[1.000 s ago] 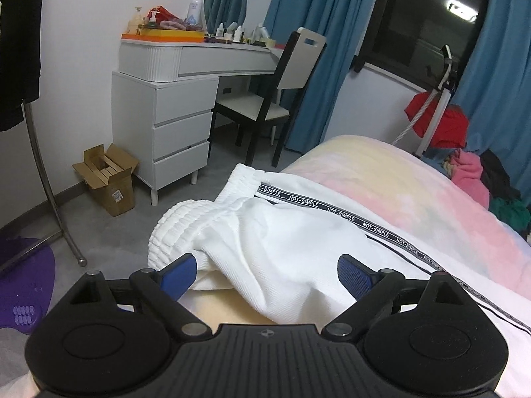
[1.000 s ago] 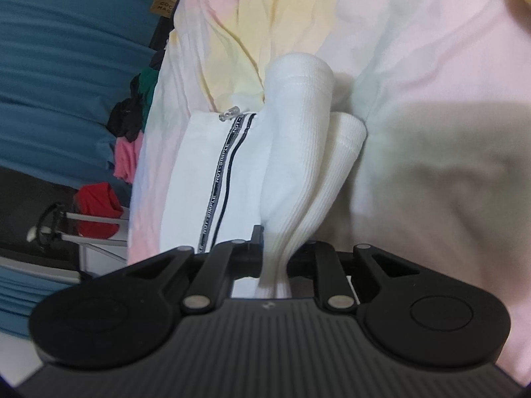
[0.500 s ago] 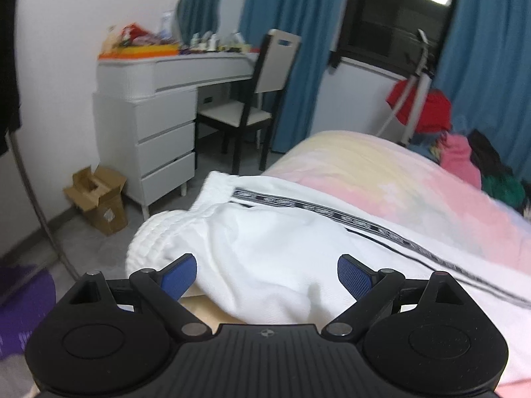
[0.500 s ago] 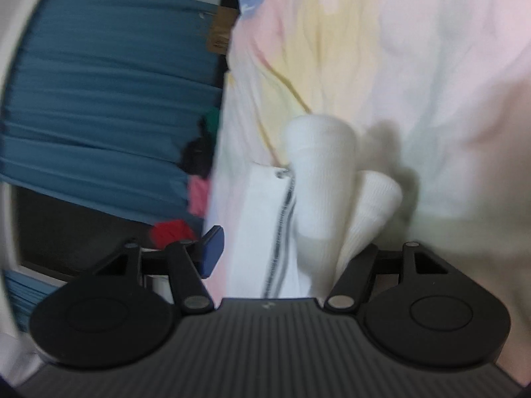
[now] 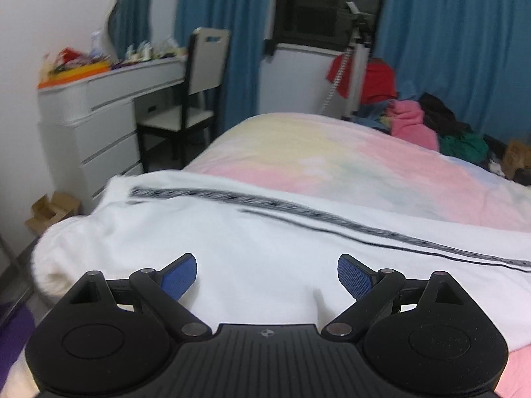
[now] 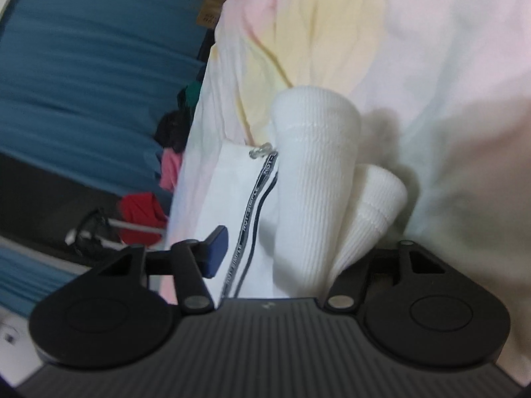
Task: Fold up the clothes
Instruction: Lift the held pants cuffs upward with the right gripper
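White track pants (image 5: 265, 232) with a black lettered side stripe (image 5: 298, 210) lie across the pastel duvet (image 5: 332, 152). My left gripper (image 5: 267, 272) hovers low over the waist end, open, its blue pads (image 5: 179, 275) wide apart with only flat fabric below. In the right wrist view the two ribbed leg cuffs (image 6: 315, 179) lie side by side on the duvet (image 6: 431, 66), reaching back between my right gripper's (image 6: 285, 252) jaws. Those jaws are closing. The left pad (image 6: 215, 252) stands clear of the cuffs, and the right finger is hidden behind them.
A white dresser (image 5: 99, 106) and a chair (image 5: 195, 99) stand left of the bed. A cardboard box (image 5: 46, 212) sits on the floor. A pile of coloured clothes (image 5: 431, 122) and a stand (image 5: 351, 66) with a red garment are beyond the bed, before blue curtains.
My left gripper has slid sideways along the bed edge and further over the pants. My right gripper was shut on a cuff, let it go, opened wide, and has narrowed again.
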Motion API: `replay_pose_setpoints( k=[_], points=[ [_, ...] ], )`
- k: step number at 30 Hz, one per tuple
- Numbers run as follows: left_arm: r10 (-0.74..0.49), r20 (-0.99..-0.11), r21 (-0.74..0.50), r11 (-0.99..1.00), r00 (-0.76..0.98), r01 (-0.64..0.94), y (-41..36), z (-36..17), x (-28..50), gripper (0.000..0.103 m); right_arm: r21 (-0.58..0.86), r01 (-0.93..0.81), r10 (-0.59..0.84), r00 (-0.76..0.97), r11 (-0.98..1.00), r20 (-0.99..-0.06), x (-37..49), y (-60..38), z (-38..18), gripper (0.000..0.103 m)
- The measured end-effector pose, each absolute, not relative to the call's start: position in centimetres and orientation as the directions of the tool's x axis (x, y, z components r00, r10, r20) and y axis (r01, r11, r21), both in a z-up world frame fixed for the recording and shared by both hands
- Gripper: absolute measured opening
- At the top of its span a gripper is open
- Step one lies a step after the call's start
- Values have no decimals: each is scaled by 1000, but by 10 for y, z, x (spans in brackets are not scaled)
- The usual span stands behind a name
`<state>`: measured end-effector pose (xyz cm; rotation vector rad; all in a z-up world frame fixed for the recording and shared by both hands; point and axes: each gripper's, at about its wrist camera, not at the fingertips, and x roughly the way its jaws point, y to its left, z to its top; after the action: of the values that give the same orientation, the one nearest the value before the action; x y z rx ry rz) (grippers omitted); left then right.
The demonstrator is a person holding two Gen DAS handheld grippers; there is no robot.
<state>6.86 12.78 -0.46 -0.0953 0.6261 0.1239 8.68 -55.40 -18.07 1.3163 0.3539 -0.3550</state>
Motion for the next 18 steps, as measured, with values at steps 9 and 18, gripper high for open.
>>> replay_pose_setpoints(
  k=[9,18],
  points=[
    [10,-599,-16,1000,800,-25,60,-42,108,93,859,462,-120,887,222,-446,80,-560,-172,10],
    [58,-686,135,990,726,49,32,-93,133,94,768,511,-185,858,386,-479,89,-550,-157,10]
  ],
)
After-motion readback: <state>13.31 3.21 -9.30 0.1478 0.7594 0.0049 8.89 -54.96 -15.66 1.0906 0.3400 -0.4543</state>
